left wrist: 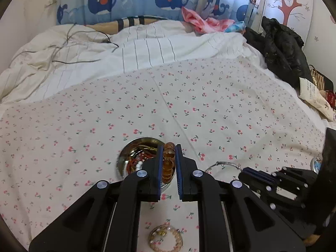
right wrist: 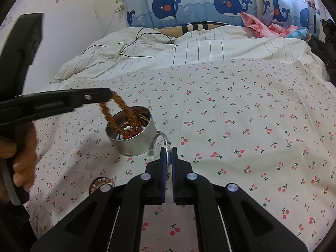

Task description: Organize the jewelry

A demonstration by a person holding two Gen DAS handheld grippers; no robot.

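My left gripper [left wrist: 169,147] is shut on an amber bead bracelet [left wrist: 168,159]. In the right wrist view that bracelet [right wrist: 117,109] hangs from the left gripper [right wrist: 110,94], its lower loop dipping into a round silver tin [right wrist: 134,145] full of mixed jewelry. The tin [left wrist: 120,163] sits on the cherry-print sheet just beyond the left fingers. My right gripper [right wrist: 168,149] is shut on a thin silver bangle [right wrist: 167,141] right beside the tin. From the left wrist the bangle [left wrist: 224,163] shows at the right gripper [left wrist: 244,172]. A pale beaded bracelet [left wrist: 166,238] lies on the sheet.
The cherry-print sheet [right wrist: 241,115] stretches wide to the right and far side. A crumpled striped duvet [left wrist: 136,52] with loose cables [right wrist: 134,54] lies behind. A black jacket [left wrist: 281,48] and a paper bag [left wrist: 315,96] sit at the right edge. A hand [right wrist: 19,161] holds the left tool.
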